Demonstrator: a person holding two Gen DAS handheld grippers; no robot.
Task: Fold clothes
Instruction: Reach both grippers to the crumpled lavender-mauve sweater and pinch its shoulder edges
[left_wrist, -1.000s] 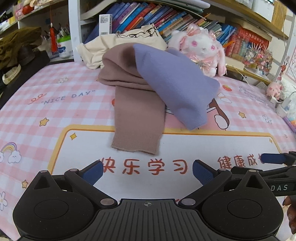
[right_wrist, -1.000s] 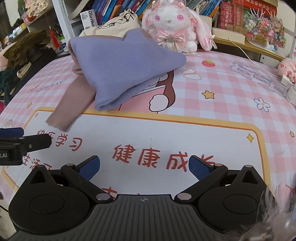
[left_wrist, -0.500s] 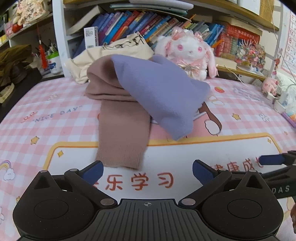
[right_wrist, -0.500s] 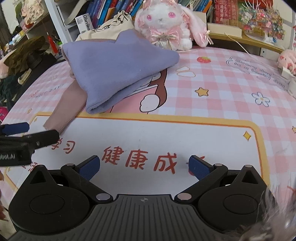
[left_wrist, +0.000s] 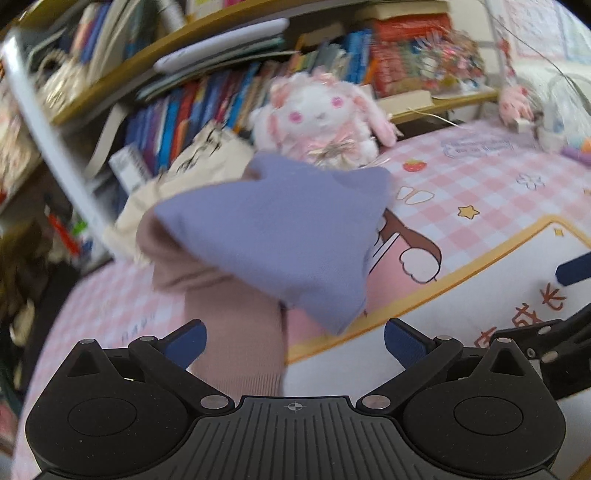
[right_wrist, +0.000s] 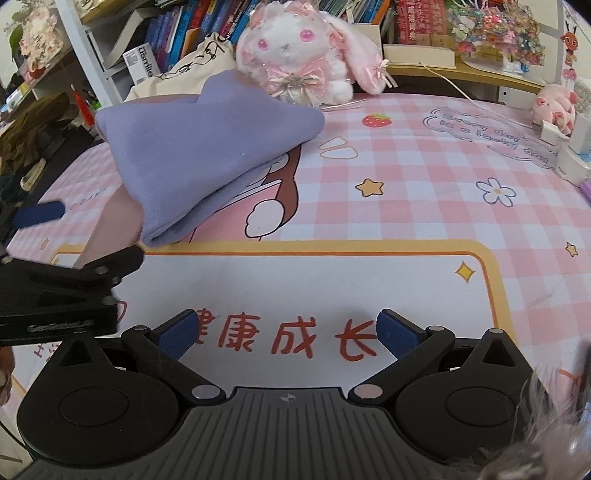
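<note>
Hovering | L claw wide over mauve sleeve | R claw wide, empty

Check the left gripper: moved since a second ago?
Yes. The left gripper advanced toward the brown sleeve; its cuff now lies between the fingers, well past the mat's yellow border.

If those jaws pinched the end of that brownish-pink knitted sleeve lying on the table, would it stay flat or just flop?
Probably flop: the brownish-pink knitted sleeve lies limp on the pink checked table mat. Lifting it would likely drag the soft lavender garment draped over it. The ribbed knit looks grippy rather than slippery.
</note>
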